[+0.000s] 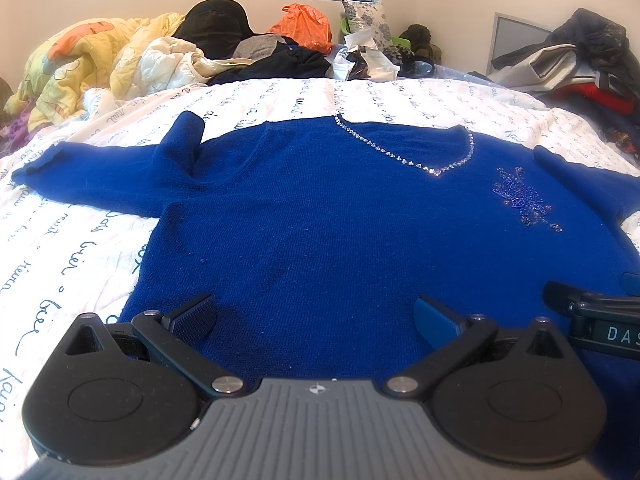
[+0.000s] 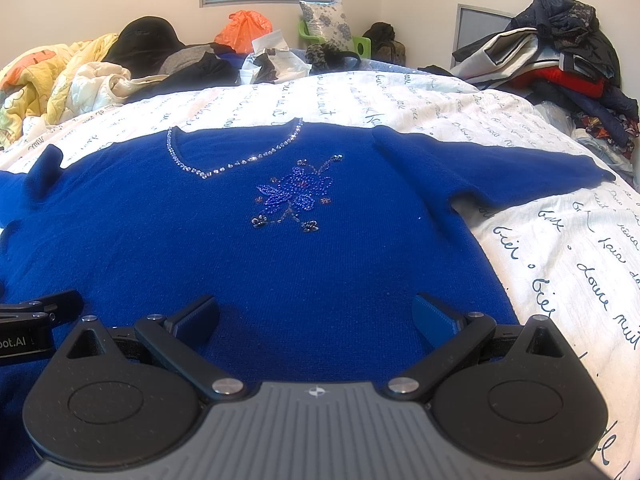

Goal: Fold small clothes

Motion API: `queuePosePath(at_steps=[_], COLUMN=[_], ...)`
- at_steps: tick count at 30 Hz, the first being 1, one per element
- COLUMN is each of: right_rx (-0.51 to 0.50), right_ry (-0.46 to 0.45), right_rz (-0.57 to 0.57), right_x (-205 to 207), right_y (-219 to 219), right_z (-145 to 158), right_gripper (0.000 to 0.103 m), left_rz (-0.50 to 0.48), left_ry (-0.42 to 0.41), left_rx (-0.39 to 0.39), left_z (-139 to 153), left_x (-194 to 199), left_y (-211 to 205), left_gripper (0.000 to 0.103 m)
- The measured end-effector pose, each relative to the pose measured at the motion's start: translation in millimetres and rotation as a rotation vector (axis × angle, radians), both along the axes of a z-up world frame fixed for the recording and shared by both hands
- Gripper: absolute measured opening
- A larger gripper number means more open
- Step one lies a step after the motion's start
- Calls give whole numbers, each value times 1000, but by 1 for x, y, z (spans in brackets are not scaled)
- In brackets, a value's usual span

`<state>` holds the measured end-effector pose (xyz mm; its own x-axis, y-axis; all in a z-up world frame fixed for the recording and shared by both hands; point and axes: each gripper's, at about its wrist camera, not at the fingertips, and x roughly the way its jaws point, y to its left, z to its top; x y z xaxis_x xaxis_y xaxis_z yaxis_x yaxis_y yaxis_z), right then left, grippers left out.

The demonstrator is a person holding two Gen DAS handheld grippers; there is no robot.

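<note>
Over hem of blue sweater [image 1: 320, 220], left gripper [image 1: 316, 316] and right gripper [image 2: 316, 316], jaws apart, bedsheet [image 2: 560, 220] around.

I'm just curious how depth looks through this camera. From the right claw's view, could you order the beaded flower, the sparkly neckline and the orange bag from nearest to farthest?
From the right claw, open over the sweater's hem:
1. Beaded flower, on the sweater's chest, straight ahead.
2. Sparkly neckline, just beyond it, slightly left.
3. Orange bag, far back by the wall, under the window.
</note>
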<state>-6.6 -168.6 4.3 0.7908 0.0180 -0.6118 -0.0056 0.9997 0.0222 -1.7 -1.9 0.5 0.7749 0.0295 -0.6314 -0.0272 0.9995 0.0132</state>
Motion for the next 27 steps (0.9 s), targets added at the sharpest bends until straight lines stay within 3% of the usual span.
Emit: queuePosePath(at_steps=[27], right_rx=[-1], right_ry=[0], right_rz=[0], right_x=[0], right_y=[0], right_z=[0], right_gripper=[103], left_rz=[-1], left_ry=[-1], left_rx=[-2], left_z=[1], left_x=[0], left_y=[-1], left_gripper=[103])
